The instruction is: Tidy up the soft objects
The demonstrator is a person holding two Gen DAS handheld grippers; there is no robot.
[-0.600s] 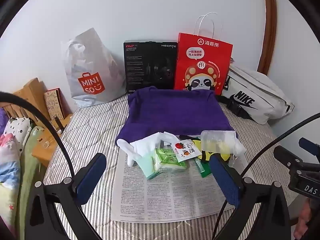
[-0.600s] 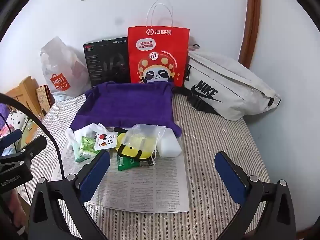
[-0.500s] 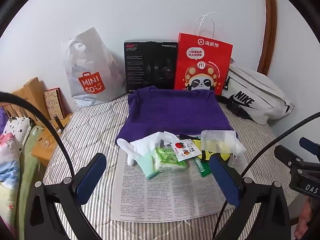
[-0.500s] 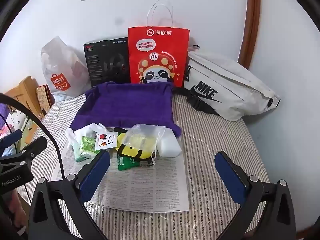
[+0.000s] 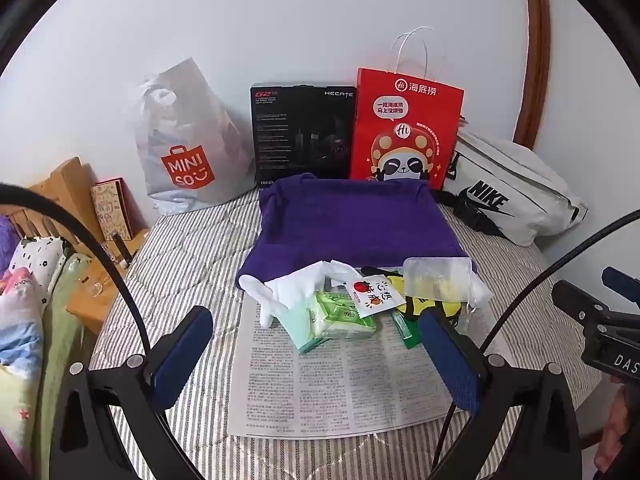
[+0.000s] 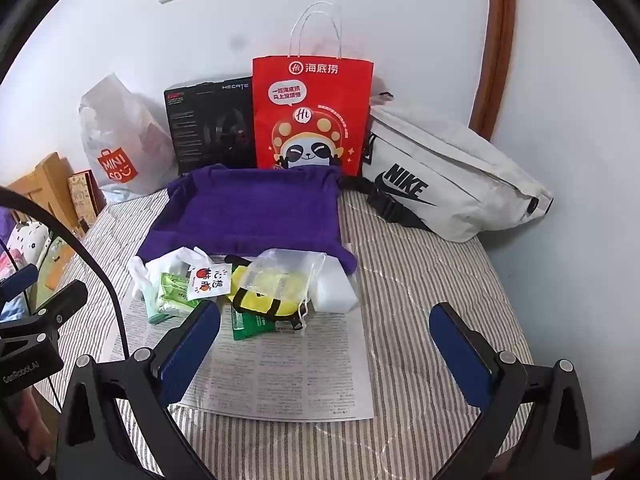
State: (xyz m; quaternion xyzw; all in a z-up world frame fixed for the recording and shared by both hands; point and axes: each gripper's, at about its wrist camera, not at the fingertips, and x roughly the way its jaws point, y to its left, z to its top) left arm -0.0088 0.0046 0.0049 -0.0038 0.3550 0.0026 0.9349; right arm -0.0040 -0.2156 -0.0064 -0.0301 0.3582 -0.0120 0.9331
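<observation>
A: From the left wrist view, the left gripper (image 5: 316, 354) hangs with jaws spread wide, nothing between them, above the near part of the newspaper (image 5: 340, 384). The soft things sit in a heap at the newspaper's far edge, just in front of the purple cloth (image 5: 356, 220).

B: What's in the heap?

A: A white glove (image 5: 288, 292) on the left, limp and light; I'd pinch it at the cuff or a bunched fold. Beside it a green tissue pack (image 5: 340, 314), squashy with a slick wrapper, so take it across its short width. A small white sachet (image 5: 374, 295) lies on top and looks likely to slide off.

B: And from the right wrist view?

A: The right gripper (image 6: 326, 350) is likewise wide apart and empty, near the newspaper's front. A clear drawstring pouch (image 6: 280, 276) holds something pale yellow and rests on a yellow bag (image 6: 260, 306) with black straps; both are floppy, so gather fabric, not a cord. A white foam block (image 6: 334, 290) sits to the right, light and springy.

B: Any containers behind?

A: A red paper bag (image 6: 312, 120), a grey plastic bag (image 6: 120, 140) and a white waist bag (image 6: 448, 184); their contents can't be made out.
</observation>
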